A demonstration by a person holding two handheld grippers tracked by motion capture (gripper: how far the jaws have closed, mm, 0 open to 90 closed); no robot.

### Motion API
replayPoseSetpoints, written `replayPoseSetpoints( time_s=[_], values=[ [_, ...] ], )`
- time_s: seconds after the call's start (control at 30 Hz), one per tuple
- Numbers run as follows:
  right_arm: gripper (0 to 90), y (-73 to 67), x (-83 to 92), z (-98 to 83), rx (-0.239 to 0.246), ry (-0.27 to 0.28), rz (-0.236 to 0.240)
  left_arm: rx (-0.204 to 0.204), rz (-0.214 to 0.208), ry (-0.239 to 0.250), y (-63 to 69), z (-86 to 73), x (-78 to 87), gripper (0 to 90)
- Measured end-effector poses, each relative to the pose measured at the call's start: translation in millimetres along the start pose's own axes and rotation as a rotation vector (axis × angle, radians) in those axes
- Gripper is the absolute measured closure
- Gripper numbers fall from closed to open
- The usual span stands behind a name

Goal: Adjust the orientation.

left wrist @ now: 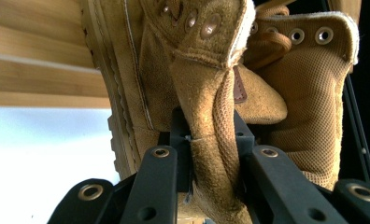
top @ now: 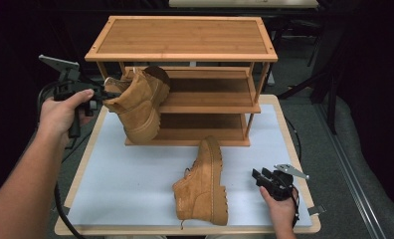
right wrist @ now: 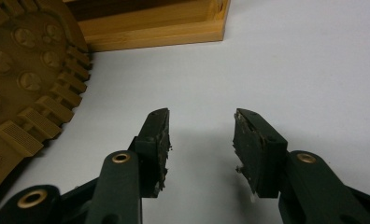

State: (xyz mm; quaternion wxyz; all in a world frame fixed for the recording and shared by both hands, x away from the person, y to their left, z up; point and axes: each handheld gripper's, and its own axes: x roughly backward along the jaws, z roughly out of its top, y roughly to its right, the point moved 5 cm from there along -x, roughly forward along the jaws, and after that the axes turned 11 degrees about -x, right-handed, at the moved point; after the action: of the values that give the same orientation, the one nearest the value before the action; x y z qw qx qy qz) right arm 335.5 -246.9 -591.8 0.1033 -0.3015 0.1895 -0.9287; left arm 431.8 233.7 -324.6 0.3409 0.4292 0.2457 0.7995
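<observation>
No readable text, label, brand, number or sign anywhere. Boot held at the left [top: 138, 99]: a small brown tab inside the collar, possibly a tag, too small to read. Boot lying near [top: 203, 184]: sole lugs bear round moulded shapes, no letters made out. Wooden rack [top: 185, 37]: plain, unmarked.

Left gripper [top: 98, 94] raised, jaws clamped; right gripper [top: 258, 176] apparently resting low, jaws apart.
</observation>
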Motion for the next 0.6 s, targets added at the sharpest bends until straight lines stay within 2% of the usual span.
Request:
replayPoseSetpoints(
  time_s=[0.13,0.27,0.3,0.33,0.6],
  values=[
    [55.3,0.4,0.8,0.5,-0.003,0.001,0.003,-0.006,0.025,0.024,1.1,4.4,-6.3,78.1],
    [55.3,1.3,0.9,0.8,-0.006,0.001,0.003,-0.022,0.04,0.023,4.1,3.7,-12.0,77.8],
    [55.3,1.3,0.9,0.7,-0.006,0.001,0.004,-0.042,0.044,0.02,3.9,3.2,-13.1,77.6],
    [55.3,1.4,0.9,0.7,-0.004,0.001,0.003,-0.032,0.043,0.025,5.7,2.5,-14.8,77.5],
    [55.3,-1.2,-0.2,0.1,-0.001,0.001,0.009,-0.091,0.101,0.026,19.6,-2.7,-35.2,76.4]
  ],
)
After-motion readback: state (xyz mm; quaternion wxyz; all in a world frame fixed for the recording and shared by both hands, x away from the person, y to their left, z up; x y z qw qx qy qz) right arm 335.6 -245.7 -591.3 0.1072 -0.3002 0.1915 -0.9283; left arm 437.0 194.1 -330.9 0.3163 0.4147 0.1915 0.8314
